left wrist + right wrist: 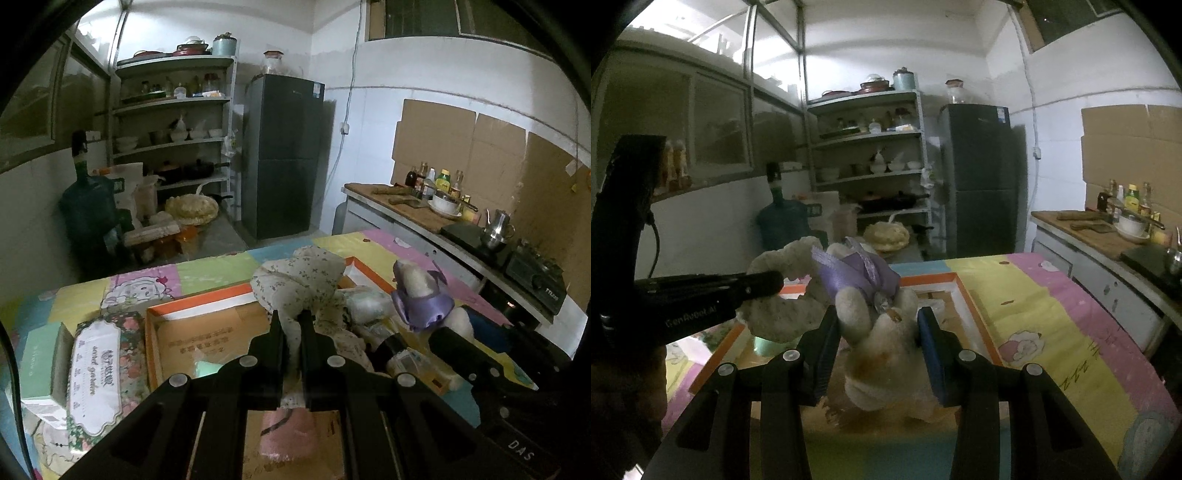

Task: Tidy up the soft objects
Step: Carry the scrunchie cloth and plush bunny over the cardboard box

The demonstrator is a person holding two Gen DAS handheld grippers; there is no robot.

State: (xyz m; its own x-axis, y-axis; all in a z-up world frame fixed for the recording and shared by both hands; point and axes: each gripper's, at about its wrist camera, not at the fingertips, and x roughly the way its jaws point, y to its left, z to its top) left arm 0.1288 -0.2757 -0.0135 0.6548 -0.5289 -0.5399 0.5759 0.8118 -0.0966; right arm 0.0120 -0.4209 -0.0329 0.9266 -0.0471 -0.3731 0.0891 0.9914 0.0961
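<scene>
Above a shallow orange-rimmed cardboard box (207, 325) on the pastel patchwork table cover (1052, 314): left gripper (290, 321) pinched nearly shut on a cream flower-printed stuffed cloth toy (299, 277), held over the box. Just beside it, right gripper (877, 321) clamped partway closed round a pale plush bear wearing a purple satin ribbon (875, 310) (both toys lifted, seemingly apart). Floral tissue pack (98, 373) left of the box.

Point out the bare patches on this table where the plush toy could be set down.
Free: the patchwork cloth right of the orange-rimmed box, toward the counter, and the far strip behind the box. Crowded: the near-left corner with the floral tissue pack.
</scene>
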